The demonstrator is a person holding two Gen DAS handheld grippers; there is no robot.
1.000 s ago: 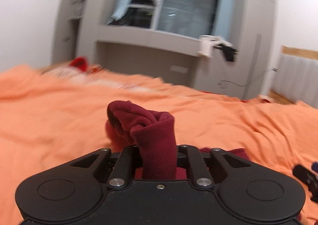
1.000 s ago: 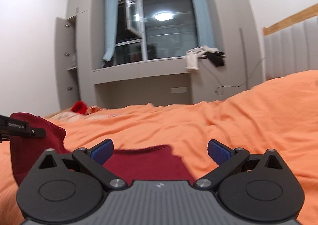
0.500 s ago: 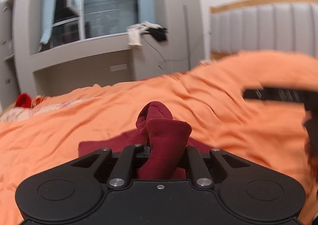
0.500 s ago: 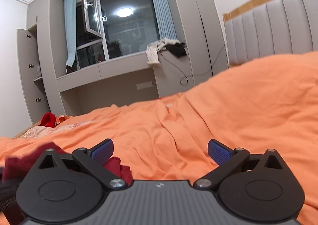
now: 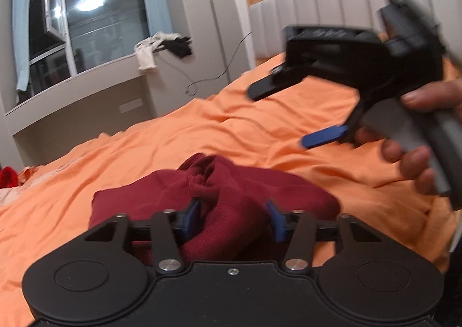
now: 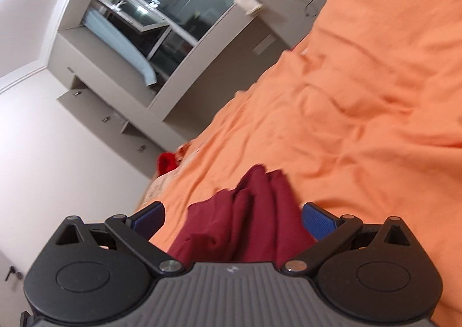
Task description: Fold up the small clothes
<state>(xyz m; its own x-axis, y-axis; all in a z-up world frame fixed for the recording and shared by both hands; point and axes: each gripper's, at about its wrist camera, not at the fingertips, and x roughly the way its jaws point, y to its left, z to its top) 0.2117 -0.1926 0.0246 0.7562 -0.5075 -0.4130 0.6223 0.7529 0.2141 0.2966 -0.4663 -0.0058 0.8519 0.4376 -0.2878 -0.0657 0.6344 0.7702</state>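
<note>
- Left wrist view: far to the left, a little red thing (image 5: 7, 177) lies on the edge of the bed. It is too blurry for me to say what it is.
- In the middle lies the dark red garment (image 5: 161, 197). It sits in a soft heap on the orange bedsheet (image 5: 260, 130).
- My left gripper (image 5: 234, 218) is low over that heap. Its jaws are opening. A bunched-up fold of the red cloth is between the blue pads (image 5: 191, 215), but they no longer squeeze it. I think I am letting go here so the fold lands on top of the rest.
- To the right, my right gripper (image 5: 291, 113) is up in the air above the sheet, tipped on its side. My right hand (image 5: 415, 150) holds its grey handle. Its fingers are spread wide and hold nothing.
- Right wrist view: this picture is tilted because that gripper is rolled over. The red cloth shows low down between the spread blue pads (image 6: 319, 220), but they do not touch it.
- I think my right gripper waits there with its fingers wide so it can pick up the next edge.
- The cloth looks lumpy and not flat yet, so I think the folding is not done.
- Soft cloth can flop open again, so I should pull away slowly.
</note>
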